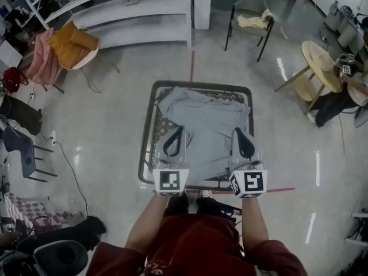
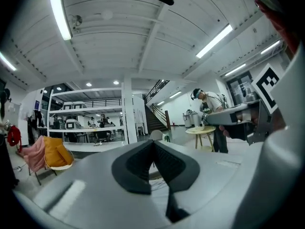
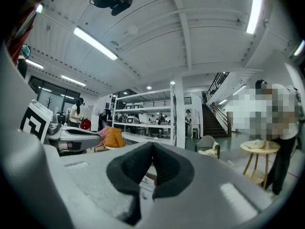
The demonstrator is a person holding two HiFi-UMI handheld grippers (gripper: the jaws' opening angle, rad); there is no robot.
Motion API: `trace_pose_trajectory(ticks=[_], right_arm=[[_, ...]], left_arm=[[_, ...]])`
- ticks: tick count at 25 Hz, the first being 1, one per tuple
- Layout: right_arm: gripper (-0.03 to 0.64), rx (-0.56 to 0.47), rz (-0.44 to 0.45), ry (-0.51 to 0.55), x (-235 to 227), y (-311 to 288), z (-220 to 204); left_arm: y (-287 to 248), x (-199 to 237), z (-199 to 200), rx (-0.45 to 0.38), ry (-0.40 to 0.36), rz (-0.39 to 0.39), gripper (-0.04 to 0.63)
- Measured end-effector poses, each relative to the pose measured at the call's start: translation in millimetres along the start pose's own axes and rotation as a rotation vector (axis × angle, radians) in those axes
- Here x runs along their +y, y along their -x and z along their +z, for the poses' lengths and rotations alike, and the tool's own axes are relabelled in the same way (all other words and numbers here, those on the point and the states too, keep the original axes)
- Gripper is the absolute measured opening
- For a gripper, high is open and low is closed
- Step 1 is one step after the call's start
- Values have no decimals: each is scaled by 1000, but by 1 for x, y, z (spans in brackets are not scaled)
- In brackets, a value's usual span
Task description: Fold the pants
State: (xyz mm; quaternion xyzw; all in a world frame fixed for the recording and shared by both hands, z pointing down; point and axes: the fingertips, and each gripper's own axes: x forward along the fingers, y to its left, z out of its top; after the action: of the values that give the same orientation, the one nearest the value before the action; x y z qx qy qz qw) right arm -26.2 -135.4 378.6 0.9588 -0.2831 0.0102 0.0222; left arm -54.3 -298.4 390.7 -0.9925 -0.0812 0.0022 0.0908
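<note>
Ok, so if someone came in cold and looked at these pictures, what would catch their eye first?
First, the pale grey pants spread over a small dark-framed table at the centre of the head view. At their near edge the left gripper and right gripper sit side by side, both shut. After that, the bright orange cloth on a chair at upper left.

orange cushion (image 1: 72, 43) | grey chair (image 1: 250, 3) | round wooden table (image 1: 319, 59) | white shelving (image 1: 155, 6)
</note>
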Motion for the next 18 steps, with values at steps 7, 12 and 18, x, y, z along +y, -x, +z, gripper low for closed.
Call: trace_pose_trajectory(ticks=[7, 12, 18], right_arm=[[32, 192, 86, 96, -4, 6, -70], [98, 417, 226, 192, -6, 24, -144], [152, 659, 405, 293, -6, 59, -230]], left_arm=[[11, -4, -70, 170, -62, -73, 68], [41, -13, -145, 375, -143, -210, 137], [97, -32, -234, 617, -278, -435, 224]])
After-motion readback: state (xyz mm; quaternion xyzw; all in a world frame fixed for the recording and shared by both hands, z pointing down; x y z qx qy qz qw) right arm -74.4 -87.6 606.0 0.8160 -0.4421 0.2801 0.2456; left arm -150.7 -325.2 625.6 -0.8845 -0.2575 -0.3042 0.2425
